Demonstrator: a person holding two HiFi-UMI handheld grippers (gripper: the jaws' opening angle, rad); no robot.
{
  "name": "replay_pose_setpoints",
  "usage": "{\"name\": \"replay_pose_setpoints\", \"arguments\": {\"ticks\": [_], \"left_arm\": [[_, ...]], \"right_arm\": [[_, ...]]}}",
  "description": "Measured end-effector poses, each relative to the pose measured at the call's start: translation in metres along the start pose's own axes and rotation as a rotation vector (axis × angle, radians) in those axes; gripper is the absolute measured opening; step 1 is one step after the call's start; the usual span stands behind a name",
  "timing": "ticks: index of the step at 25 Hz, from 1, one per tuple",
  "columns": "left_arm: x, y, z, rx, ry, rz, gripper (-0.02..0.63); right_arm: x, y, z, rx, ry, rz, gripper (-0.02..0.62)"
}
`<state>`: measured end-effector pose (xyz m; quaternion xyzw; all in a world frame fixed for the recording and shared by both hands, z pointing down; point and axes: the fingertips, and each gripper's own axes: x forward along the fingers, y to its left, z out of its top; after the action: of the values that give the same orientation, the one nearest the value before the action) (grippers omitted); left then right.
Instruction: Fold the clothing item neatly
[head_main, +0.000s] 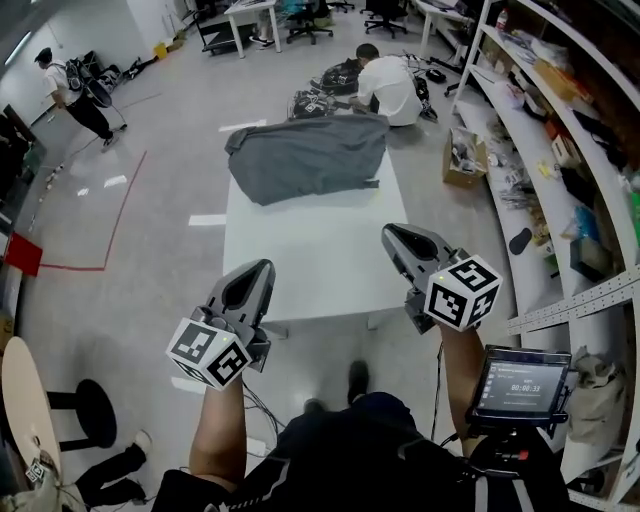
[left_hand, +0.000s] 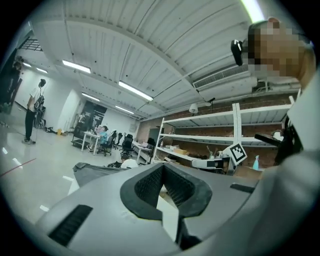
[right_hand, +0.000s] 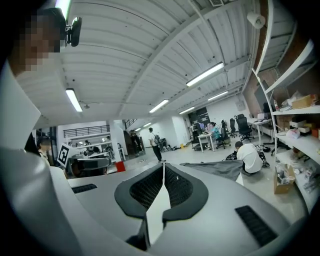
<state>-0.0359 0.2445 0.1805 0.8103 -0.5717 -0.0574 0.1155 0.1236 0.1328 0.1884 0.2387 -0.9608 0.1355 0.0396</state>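
White table (head_main: 310, 270) fills our head view, the grey garment (head_main: 305, 155) heaped at its upper end, well beyond our left gripper (head_main: 258, 272) and right gripper (head_main: 392, 236). Left gripper view: jaws clenched, empty. Right gripper view: likewise. Grabbing the heap, we risk pinching several layers.

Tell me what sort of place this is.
Probably a lab or workshop in an open hall: long cluttered shelves along one side, desks with office chairs at the far end, and red tape marking the floor.
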Motion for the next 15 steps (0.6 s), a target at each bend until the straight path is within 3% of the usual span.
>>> {"name": "replay_pose_setpoints", "arguments": {"ticks": [9, 15], "left_arm": [[-0.136, -0.049, -0.023, 0.088, 0.031, -0.024, 0.002], [-0.190, -0.124, -0.029, 0.080, 0.003, -0.047, 0.000]], "right_arm": [[-0.086, 0.128, -0.041, 0.013, -0.028, -0.064, 0.017], [-0.168, 0.180, -0.052, -0.019, -0.054, -0.052, 0.017]]}}
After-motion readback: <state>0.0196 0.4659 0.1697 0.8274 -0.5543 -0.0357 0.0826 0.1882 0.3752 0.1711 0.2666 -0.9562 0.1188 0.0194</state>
